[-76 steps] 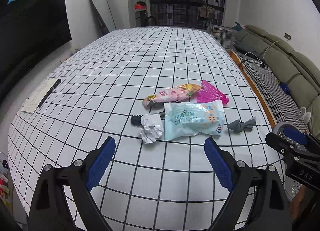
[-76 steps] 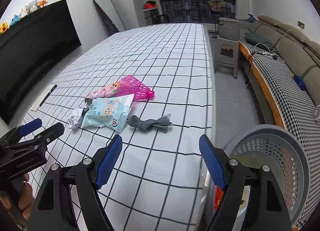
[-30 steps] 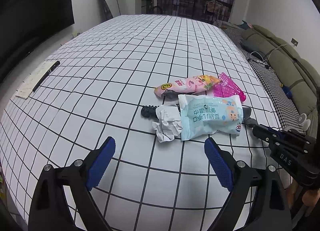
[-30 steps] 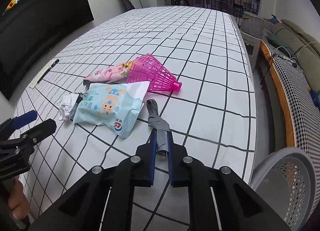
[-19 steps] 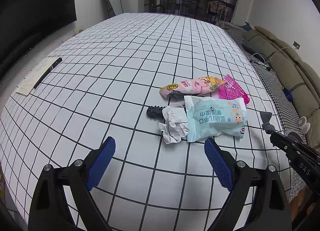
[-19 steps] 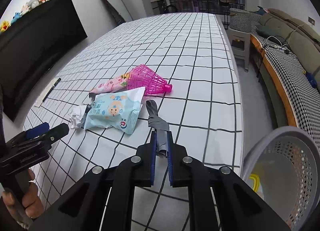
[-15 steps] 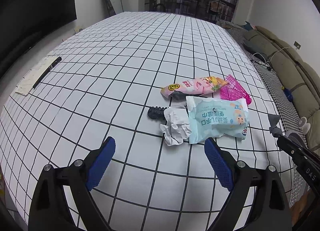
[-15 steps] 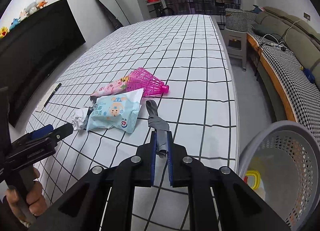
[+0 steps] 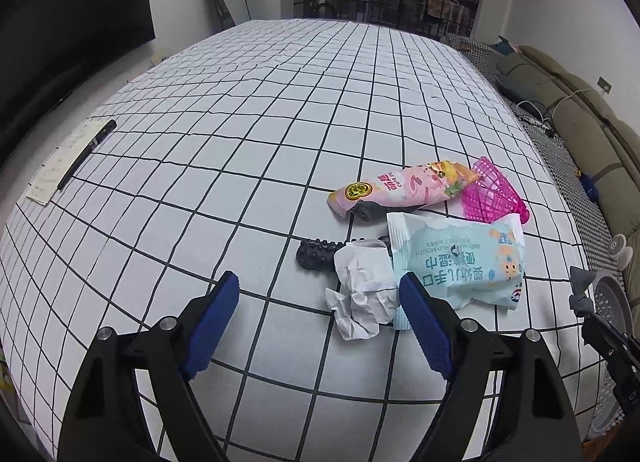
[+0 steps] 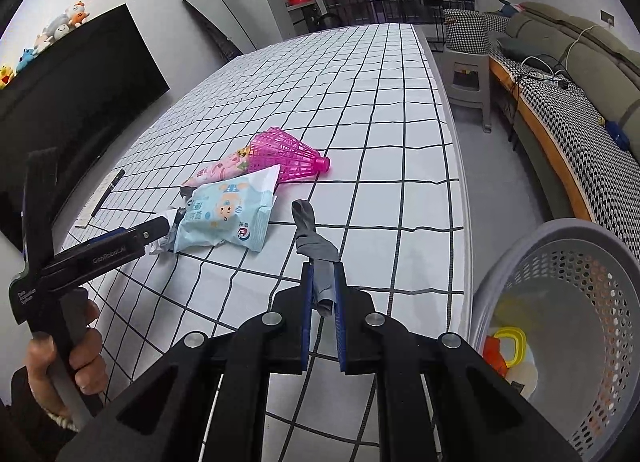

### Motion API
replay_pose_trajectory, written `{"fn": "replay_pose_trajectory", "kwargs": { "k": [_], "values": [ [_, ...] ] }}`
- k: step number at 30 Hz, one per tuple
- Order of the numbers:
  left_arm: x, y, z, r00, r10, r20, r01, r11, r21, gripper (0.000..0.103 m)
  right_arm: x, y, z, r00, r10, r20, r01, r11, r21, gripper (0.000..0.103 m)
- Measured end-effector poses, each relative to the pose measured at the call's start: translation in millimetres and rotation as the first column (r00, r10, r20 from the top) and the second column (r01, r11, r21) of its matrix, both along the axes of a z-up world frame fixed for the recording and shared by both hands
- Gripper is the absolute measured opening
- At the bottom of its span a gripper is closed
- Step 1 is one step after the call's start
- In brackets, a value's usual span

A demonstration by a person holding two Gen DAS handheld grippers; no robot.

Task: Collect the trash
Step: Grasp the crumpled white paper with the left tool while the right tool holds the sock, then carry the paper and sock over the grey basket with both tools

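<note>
On the checked tablecloth (image 9: 240, 142) lie a crumpled white paper (image 9: 360, 290), a pale blue wet-wipes pack (image 9: 456, 262), a pink snack wrapper (image 9: 400, 186), a pink mesh cone (image 9: 492, 194) and a black knobbly piece (image 9: 316, 254). My left gripper (image 9: 319, 280) hovers low over the paper. Its jaws are closing, the paper lies between them near the right pad, and neither pad presses on it. My right gripper (image 10: 323, 268) is shut on a grey cloth (image 10: 312, 238), held above the table's right edge. The wipes pack (image 10: 228, 218) and the cone (image 10: 284, 158) also show in the right wrist view.
A grey perforated basket (image 10: 600, 302) stands on the floor right of the table, with yellow and orange items inside. A sheet with a pen (image 9: 68, 158) lies at the table's left edge. A sofa (image 10: 568, 62) lines the right wall. A person's hand (image 10: 68, 362) holds the left gripper.
The left gripper has come nearer to the crumpled paper and its jaws have narrowed. The right gripper has shut on the grey cloth and lifted it off the table.
</note>
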State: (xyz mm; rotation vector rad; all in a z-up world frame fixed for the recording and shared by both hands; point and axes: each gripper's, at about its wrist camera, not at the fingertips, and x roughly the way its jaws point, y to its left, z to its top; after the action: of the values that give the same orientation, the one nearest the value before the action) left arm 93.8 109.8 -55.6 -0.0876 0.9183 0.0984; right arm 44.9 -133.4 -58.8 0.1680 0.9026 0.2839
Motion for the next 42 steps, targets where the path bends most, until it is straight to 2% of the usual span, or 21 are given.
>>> {"fn": "replay_pose_trajectory", "kwargs": {
  "k": [1,2,6,22,30,36,42],
  "values": [
    [1,-1,-2,1.0,-0.007,-0.008,0.007,1.0,-0.004,0.072,0,0,0,1.0,-0.001,0.0,0.001,1.0,0.0,0.01],
    [3,-2,-3,1.0,-0.015,-0.016,0.015,1.0,-0.01,0.066,0,0,0,1.0,-0.002,-0.001,0.002,1.0,0.001,0.01],
    [3,-4,-7,0.999,-0.036,-0.035,0.035,0.999,-0.023,0.032,1,0,0,1.0,-0.005,-0.002,0.005,1.0,0.002,0.01],
    [-28,2,13,0.999,-0.043,0.022,0.043,0.999,-0.005,0.029,-13,0,5,1.0,-0.008,0.019,0.007,1.0,0.013,0.01],
    [-49,-28,32,0.989,-0.132,0.072,0.132,0.991,-0.001,0.029,-29,-15,13,0.998,-0.039,0.039,0.038,0.999,0.027,0.01],
    [-59,-79,40,0.963,-0.253,0.09,0.253,0.967,0.007,0.029,-49,-40,14,0.994,-0.1,0.051,0.098,0.995,0.028,0.01],
    [-65,-143,42,0.914,-0.394,0.094,0.395,0.919,0.002,0.029,-77,-86,12,0.977,-0.206,0.053,0.205,0.978,0.024,0.01]
  ]
}}
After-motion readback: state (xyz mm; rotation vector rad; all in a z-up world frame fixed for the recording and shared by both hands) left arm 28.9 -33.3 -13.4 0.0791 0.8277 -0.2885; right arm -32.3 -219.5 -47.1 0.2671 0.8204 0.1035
